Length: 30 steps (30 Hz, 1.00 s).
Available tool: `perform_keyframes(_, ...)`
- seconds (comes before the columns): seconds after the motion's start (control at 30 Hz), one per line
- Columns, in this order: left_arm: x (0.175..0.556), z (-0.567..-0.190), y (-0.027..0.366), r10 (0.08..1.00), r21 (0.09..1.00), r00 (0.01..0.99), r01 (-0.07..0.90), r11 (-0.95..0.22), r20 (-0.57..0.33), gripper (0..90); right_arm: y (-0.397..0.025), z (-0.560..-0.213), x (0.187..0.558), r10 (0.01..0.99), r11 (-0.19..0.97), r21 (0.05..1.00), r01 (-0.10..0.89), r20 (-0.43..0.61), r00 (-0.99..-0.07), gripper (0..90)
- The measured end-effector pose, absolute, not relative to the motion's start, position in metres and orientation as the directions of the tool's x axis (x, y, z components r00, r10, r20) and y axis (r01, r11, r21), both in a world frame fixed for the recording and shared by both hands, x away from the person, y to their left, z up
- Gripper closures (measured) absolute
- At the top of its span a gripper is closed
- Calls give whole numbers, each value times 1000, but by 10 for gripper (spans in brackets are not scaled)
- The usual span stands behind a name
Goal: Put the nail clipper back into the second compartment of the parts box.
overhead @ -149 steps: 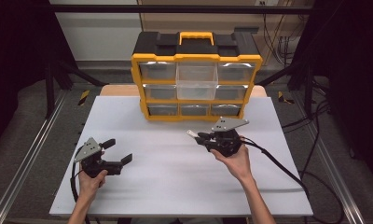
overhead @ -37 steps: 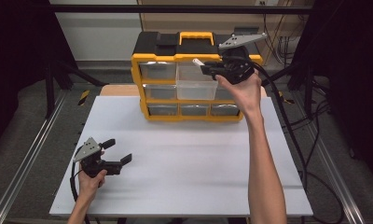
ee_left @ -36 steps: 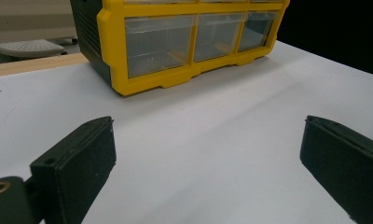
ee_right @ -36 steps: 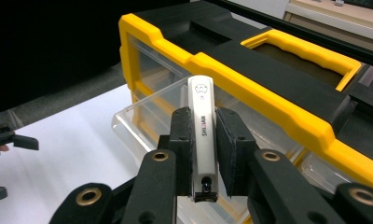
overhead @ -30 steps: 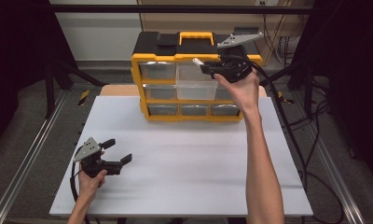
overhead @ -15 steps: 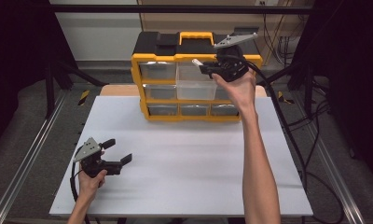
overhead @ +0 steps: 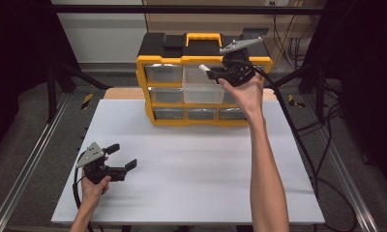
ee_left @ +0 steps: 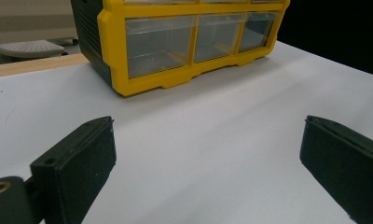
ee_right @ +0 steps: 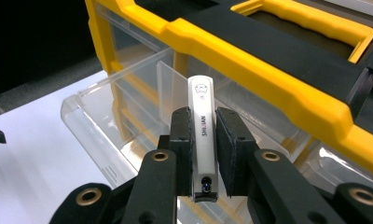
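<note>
Now right hand-held gripper [ee_right: 204, 140] clamped on white nail clipper [ee_right: 202, 135].

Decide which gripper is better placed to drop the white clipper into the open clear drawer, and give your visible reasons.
Right. The right gripper already clamps the white clipper just above the pulled-out clear drawer of the yellow organizer. The left gripper rests open and low on the white table, far from it.
</note>
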<state>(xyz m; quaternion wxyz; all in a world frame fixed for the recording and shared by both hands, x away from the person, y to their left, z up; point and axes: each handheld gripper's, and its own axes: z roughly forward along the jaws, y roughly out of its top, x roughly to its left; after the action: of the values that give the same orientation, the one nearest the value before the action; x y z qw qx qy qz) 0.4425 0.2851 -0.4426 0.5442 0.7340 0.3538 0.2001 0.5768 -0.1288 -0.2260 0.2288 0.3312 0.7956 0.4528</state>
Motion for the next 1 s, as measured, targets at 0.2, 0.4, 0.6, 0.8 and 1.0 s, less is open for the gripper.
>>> perform_keyframes(0.2, 443, -443, 285, 737, 940, 670, 302, -157, -92, 35, -130, -230, 579, 737, 382, 861, 335, -65, -673, 773)
perform_keyframes(0.4, 442, -443, 285, 737, 940, 670, 302, -158, -91, 35, -128, -234, 581, 736, 389, 851, 353, -57, -674, 773)
perform_keyframes(0.6, 443, -443, 285, 736, 940, 671, 302, -159, -91, 35, -128, -237, 583, 737, 395, 837, 378, -44, -674, 772)
perform_keyframes(0.8, 443, -443, 285, 736, 940, 671, 302, -158, -91, 35, -129, -237, 584, 739, 397, 833, 386, -40, -673, 768)
perform_keyframes(1.0, 443, -443, 285, 736, 940, 671, 302, -159, -91, 36, -132, -235, 580, 739, 368, 857, 361, -35, -672, 721)
